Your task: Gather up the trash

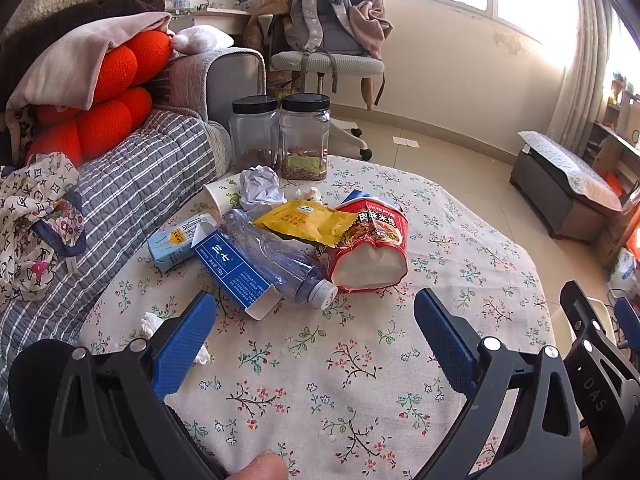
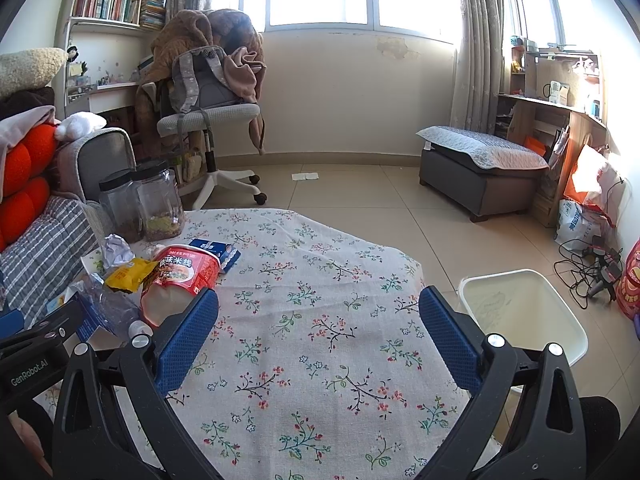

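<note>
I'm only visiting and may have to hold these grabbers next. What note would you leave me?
Left gripper: open, empty, above the table.
Right gripper: open, empty.
Trash in a heap at the table's far left: bottle, blue box, noodle cup, yellow packet, paper ball, milk carton, paper cup.
White bin on the floor, right of the table, looks empty.
Done: nothing.
Left: bin it all.

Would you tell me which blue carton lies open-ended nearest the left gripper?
The dark blue rectangular carton; the pale blue milk carton lies farther back.
</note>
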Demonstrator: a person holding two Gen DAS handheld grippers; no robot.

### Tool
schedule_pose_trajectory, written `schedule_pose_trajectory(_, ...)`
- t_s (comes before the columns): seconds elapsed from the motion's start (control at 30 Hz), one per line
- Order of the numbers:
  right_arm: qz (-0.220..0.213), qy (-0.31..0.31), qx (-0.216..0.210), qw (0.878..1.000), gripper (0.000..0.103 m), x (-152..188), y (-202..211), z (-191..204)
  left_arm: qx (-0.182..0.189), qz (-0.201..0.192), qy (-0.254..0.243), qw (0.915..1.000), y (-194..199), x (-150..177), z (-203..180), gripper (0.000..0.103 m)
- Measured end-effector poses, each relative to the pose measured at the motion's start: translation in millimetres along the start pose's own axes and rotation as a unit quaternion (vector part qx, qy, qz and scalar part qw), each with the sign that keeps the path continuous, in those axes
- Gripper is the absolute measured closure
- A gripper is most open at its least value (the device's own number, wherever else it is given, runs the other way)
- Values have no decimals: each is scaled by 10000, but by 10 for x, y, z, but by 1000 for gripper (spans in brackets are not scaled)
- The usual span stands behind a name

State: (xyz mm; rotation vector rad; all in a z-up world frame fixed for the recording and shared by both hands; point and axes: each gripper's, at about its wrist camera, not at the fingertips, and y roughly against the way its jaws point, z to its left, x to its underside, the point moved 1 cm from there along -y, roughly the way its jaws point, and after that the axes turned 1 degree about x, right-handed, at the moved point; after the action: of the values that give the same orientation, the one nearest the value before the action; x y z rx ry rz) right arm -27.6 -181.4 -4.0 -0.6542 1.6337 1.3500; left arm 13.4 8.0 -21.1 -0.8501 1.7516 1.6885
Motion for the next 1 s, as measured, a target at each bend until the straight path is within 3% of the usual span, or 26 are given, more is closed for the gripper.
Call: schedule_pose_trajectory(1.0,103,14,-19,9999,7,14,-26,23,-18,72,14,10000,-14,-5,-11,7)
